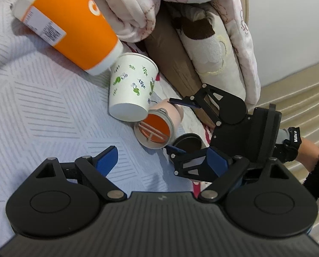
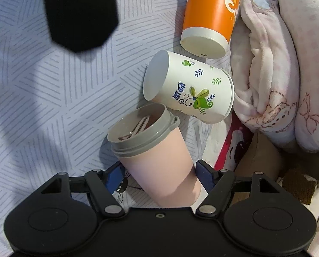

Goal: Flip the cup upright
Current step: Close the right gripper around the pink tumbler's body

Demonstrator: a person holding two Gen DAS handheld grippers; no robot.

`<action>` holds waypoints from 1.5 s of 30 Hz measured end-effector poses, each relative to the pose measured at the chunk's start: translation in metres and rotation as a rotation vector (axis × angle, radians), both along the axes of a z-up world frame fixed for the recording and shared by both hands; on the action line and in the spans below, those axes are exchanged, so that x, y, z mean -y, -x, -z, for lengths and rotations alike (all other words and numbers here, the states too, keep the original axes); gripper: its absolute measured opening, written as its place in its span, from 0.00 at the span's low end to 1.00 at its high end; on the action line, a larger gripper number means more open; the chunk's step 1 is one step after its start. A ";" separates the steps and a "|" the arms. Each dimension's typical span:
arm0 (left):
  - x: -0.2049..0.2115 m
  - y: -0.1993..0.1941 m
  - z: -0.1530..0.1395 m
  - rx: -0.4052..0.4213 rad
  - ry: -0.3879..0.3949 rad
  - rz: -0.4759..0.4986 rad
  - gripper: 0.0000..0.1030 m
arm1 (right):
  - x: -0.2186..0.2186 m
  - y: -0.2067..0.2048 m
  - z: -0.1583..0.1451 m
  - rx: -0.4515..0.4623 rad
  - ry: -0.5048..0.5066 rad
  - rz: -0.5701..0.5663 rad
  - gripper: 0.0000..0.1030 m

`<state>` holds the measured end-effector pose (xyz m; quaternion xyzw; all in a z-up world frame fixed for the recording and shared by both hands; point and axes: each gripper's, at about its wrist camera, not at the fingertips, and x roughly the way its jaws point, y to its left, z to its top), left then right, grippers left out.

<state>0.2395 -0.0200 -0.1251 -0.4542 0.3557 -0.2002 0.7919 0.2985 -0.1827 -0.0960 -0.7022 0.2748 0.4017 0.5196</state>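
A pink cup point(image 2: 159, 167) with a grey screw rim lies tilted on the grey striped bedspread point(image 2: 52, 98), mouth up and away. My right gripper point(image 2: 159, 174) has its blue pads on both sides of the cup's lower body, shut on it. In the left wrist view the same cup point(image 1: 159, 126) shows its open mouth, with the right gripper point(image 1: 177, 125) around it. My left gripper point(image 1: 161, 160) is open and empty, close in front of the cup. A white leaf-printed paper cup point(image 2: 191, 90) and an orange cup point(image 2: 210, 15) lie on their sides beyond.
Folded pink and cream blankets point(image 2: 277, 75) pile up at the right, against the cups. A brown cushion point(image 1: 174, 64) and a red patterned cloth point(image 2: 230, 147) lie under them. A dark round lid point(image 1: 189, 143) sits near the right gripper. The floor point(image 1: 298, 98) shows past the bed's edge.
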 end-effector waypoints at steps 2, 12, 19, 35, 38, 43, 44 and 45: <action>-0.004 0.004 -0.002 0.006 -0.007 -0.017 0.87 | -0.002 -0.001 0.001 0.002 -0.008 0.003 0.75; -0.026 0.009 0.004 -0.014 -0.004 -0.061 0.87 | -0.014 0.004 0.007 0.019 0.015 -0.071 0.71; -0.031 0.011 -0.011 0.011 -0.057 -0.078 0.87 | -0.023 0.016 -0.006 -0.039 -0.051 0.047 0.71; -0.084 0.056 -0.032 0.035 -0.127 -0.066 0.87 | -0.052 0.049 -0.031 -0.337 -0.170 0.397 0.70; -0.098 0.061 -0.035 0.032 -0.173 -0.045 0.87 | -0.062 0.047 -0.030 -0.409 -0.159 0.457 0.70; -0.105 0.057 -0.029 -0.028 -0.214 0.012 0.87 | -0.073 0.028 -0.032 -0.531 -0.276 0.688 0.68; -0.107 0.057 -0.028 -0.035 -0.200 0.017 0.87 | -0.075 0.024 -0.032 -0.549 -0.310 0.733 0.68; -0.107 0.057 -0.027 -0.040 -0.191 0.021 0.87 | -0.075 0.019 -0.032 -0.567 -0.345 0.782 0.67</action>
